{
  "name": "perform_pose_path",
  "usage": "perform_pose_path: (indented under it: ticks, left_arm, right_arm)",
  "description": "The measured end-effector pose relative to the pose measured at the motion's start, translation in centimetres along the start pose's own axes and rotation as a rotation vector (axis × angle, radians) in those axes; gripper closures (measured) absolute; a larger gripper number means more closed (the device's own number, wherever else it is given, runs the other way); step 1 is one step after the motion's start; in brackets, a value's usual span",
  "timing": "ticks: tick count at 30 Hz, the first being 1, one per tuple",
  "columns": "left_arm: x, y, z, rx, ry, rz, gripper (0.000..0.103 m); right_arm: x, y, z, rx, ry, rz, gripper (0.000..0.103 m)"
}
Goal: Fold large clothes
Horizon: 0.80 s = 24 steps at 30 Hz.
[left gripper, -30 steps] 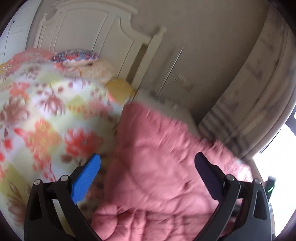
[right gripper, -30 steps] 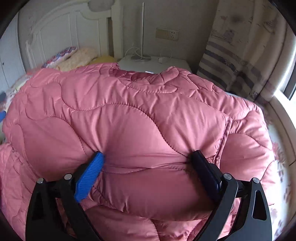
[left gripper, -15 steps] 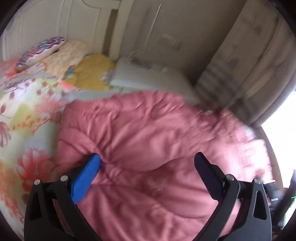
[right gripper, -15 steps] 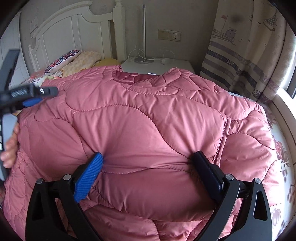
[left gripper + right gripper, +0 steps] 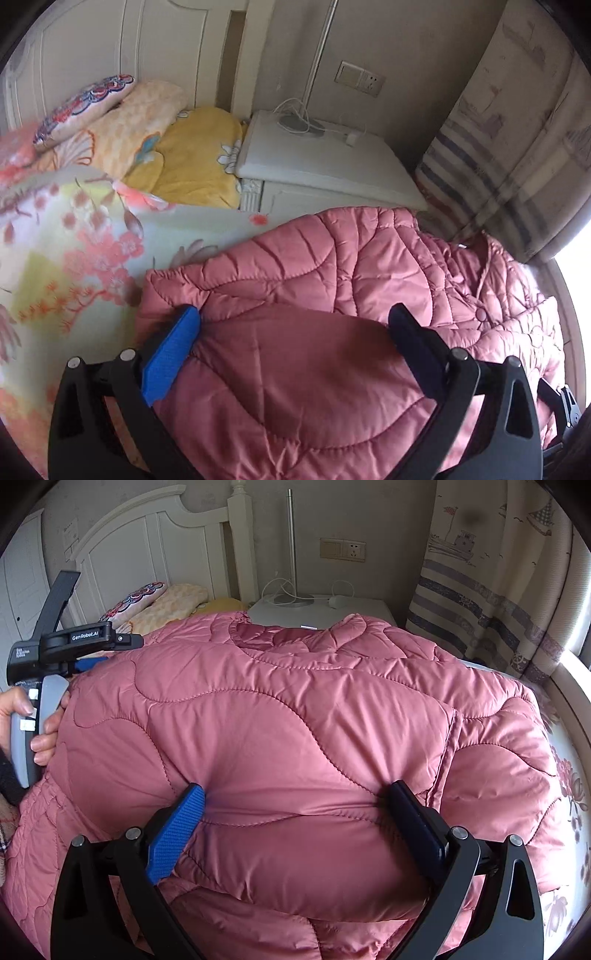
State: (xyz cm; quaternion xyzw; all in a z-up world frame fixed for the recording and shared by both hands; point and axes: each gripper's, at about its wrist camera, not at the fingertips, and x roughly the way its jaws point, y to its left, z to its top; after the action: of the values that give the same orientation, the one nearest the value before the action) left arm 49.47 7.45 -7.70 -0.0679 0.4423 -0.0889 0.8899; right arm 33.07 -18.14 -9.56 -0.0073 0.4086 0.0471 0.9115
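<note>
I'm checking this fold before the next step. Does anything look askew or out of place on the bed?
Yes. The pink jacket is not lying flat: it humps up in a puffy mound between the right gripper fingers. In the left view its edge lies wrinkled and slanted across the floral sheet. No damage visible.

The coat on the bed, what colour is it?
Pink, with wavy quilted stitching. The coat shows best in the right wrist view.
</note>
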Motion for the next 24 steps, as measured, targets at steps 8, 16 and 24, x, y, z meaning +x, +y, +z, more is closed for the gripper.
perform_pose_path:
  ticks: [8,16,24]
  left_arm:
    - [-3.5,-3.2,0.2,0.115,-0.117,0.064,0.002]
    - [-1.7,-3.1,-1.3,0.103,-0.062,0.176,0.003]
    - [-10.1,-6.4,-8.3,0.102,-0.157,0.166,0.002]
  right_arm:
    - [0.0,0.0,0.0,0.004,0.001,0.003,0.007]
    - [0.0,-0.1,0.1,0.004,0.002,0.011,0.005]
    - [0.1,-0.2,0.1,0.001,0.002,0.005,0.005]
